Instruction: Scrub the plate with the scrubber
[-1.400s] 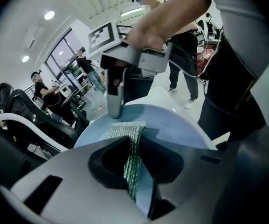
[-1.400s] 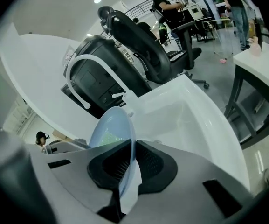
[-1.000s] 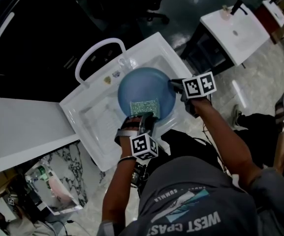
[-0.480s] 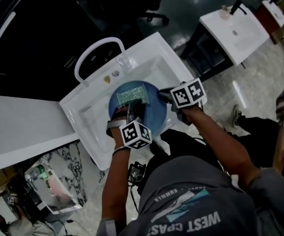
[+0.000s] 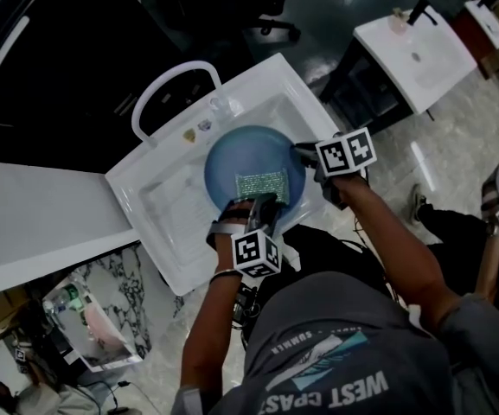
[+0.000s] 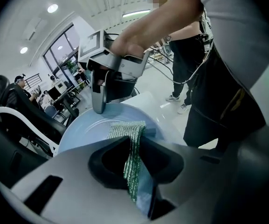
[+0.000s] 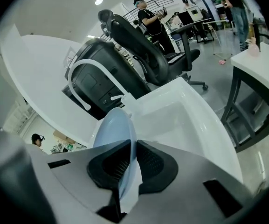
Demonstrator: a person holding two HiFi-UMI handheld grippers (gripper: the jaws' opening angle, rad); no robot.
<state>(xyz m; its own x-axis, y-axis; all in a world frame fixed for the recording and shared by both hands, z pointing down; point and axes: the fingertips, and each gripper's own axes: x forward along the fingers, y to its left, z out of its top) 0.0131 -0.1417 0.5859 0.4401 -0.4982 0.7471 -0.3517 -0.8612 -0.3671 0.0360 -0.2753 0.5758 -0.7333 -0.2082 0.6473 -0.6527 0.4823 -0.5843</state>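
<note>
Step in hand: scrubbing, mid-stroke. The left hand-held gripper [image 6: 134, 162] is clenched on the near edge of the green mesh scrubber [image 5: 259, 182]. The rest of the scrubber lies flat on the face of the blue plate [image 5: 239, 152], about the middle and a bit toward the person. The right hand-held gripper [image 7: 129, 167] pinches the plate's right rim. The rim sits between the pads and looks gripped, though the jaws are easing open slightly. The plate is held over the white sink [image 5: 169, 207], roughly level in the head view; cannot tell if it touches the basin. No suds or dirt can be made out on the plate, so how far the cleaning has got is hard to say; likely partway.

Next move, as a judgement: drag the scrubber across the plate face with downward pressure, probably away toward the far rim. The right grip needs to be firm enough to brace against that push. If the loosening continues, the plate could tip or slide into the sink.
</note>
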